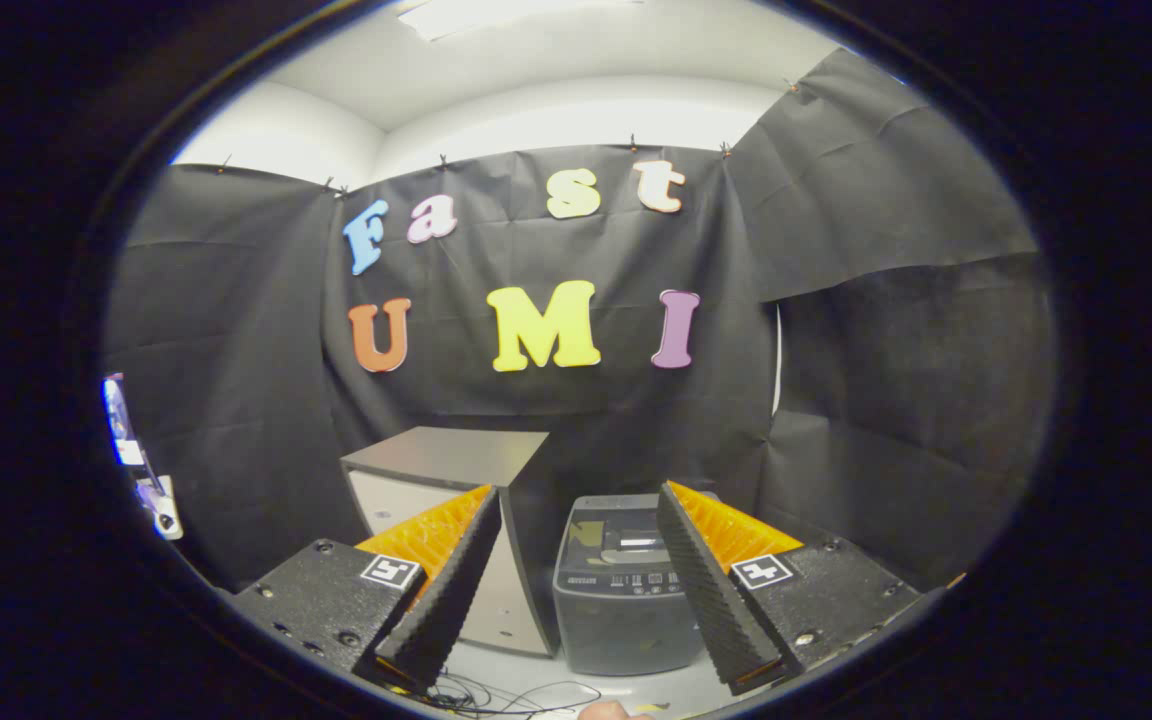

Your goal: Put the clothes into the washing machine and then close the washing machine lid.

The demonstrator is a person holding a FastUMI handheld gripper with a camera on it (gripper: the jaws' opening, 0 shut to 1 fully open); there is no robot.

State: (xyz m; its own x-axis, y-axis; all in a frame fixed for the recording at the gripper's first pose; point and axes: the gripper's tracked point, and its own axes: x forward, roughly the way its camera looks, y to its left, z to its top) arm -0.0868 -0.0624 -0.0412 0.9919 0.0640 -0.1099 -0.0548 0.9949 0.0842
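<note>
The claw (576, 560) is spread wide, holding nothing. The washing machine (621, 585) sits at twelve o'clock beyond the fingers, lid down, with a cabinet (446, 470) at its ten o'clock.

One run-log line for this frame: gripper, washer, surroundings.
gripper: open, holding nothing | small grey top-loading washing machine: on floor beyond fingers, seen between them, lid down | grey-topped box cabinet: beside washer

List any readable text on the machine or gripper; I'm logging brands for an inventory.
Washing machine, beyond the open gripper: front badge and panel markings too small and blurred to read.
Square markers on the gripper: patterns, no words.
Grey cabinet beside the machine: none.
</note>
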